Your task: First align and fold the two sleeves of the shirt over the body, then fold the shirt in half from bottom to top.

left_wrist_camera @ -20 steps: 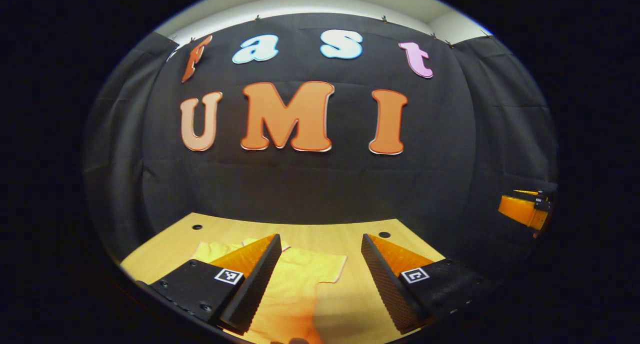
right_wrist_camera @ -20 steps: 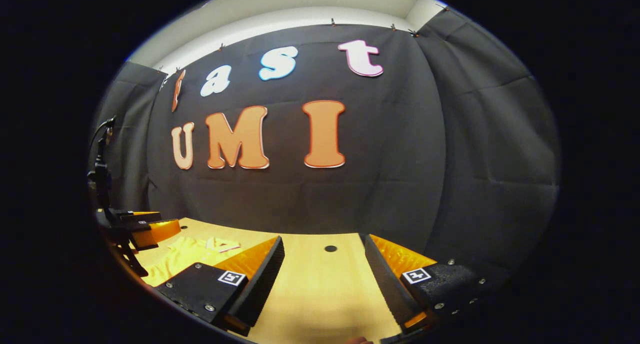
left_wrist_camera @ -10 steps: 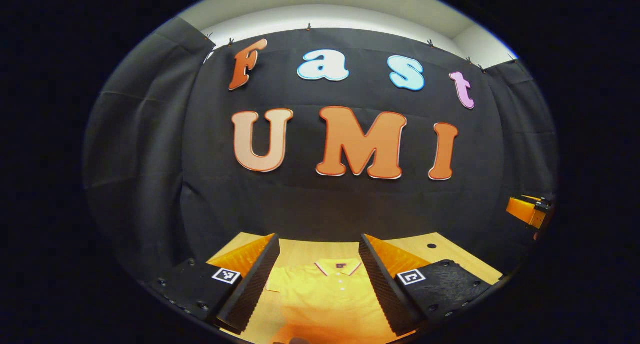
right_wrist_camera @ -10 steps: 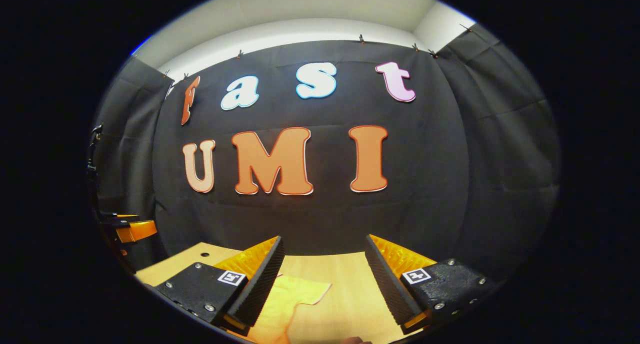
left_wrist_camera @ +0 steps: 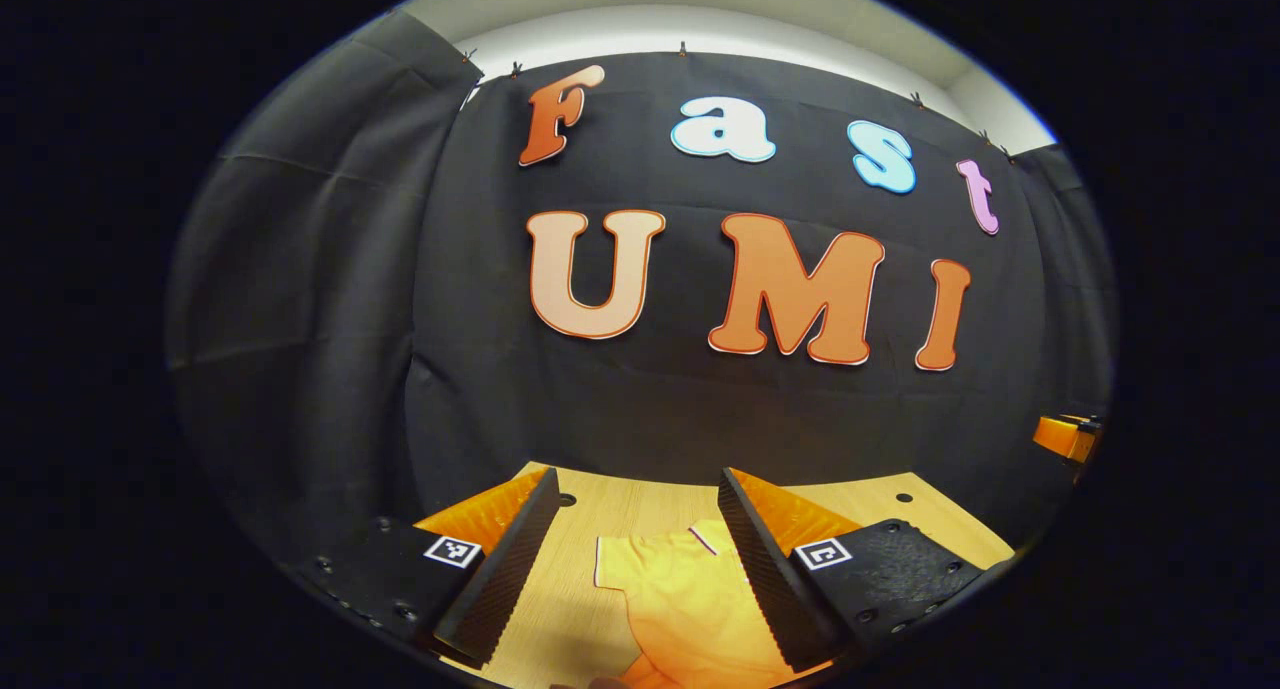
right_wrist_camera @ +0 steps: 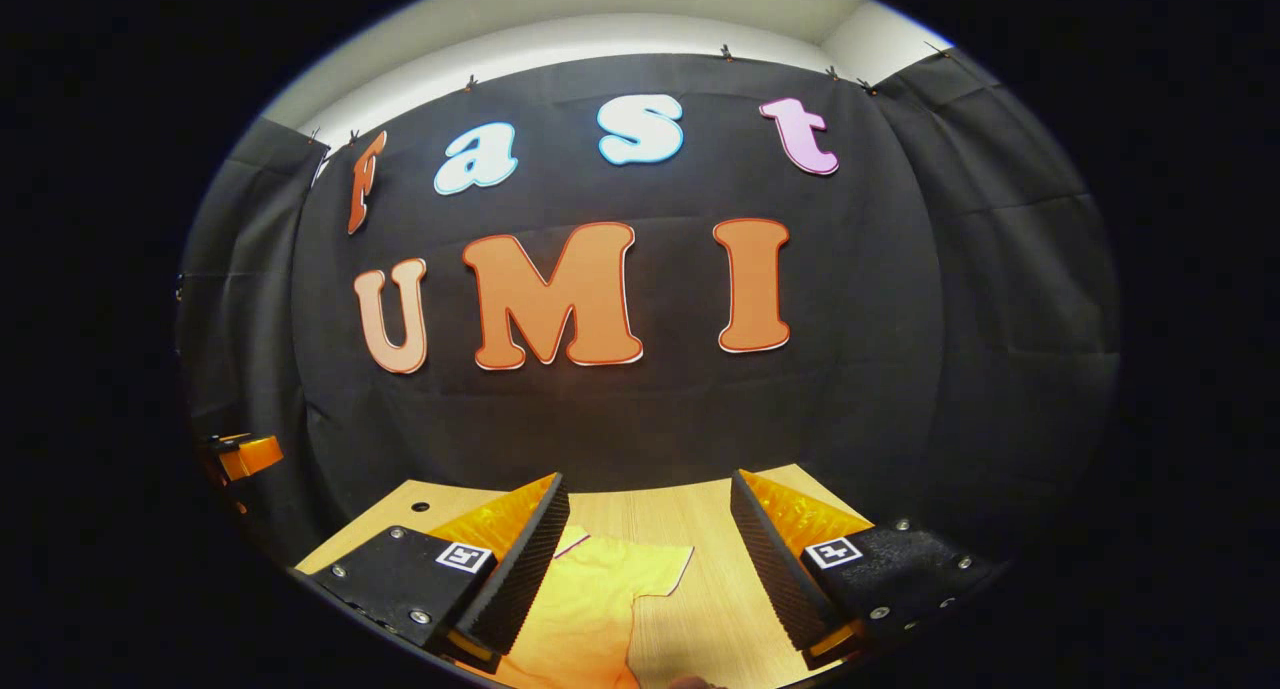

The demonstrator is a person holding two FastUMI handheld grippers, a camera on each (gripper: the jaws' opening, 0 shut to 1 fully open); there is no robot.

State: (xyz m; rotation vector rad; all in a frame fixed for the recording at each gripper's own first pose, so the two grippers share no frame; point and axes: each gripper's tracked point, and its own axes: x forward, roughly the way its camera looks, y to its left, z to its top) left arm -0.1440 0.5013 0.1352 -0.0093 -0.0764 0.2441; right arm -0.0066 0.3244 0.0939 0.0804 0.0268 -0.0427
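Both views are swinging outward since half a second ago: the collar is sliding from between the left gripper's [left_wrist_camera: 636,559] fingers and a sleeve [left_wrist_camera: 625,567] is coming in; likewise on the right. Each gripper [right_wrist_camera: 648,564] is hovering with fingers spread, gripping nothing. The shirt [right_wrist_camera: 590,609] is lying flat on the table [right_wrist_camera: 700,609], its right sleeve [right_wrist_camera: 655,566] just inside the right gripper's near-left finger. Sleeve folding is probably only beginning (nothing folded yet); next, each gripper needs lowering onto a sleeve hem. Bare table is lying beyond both sleeves.
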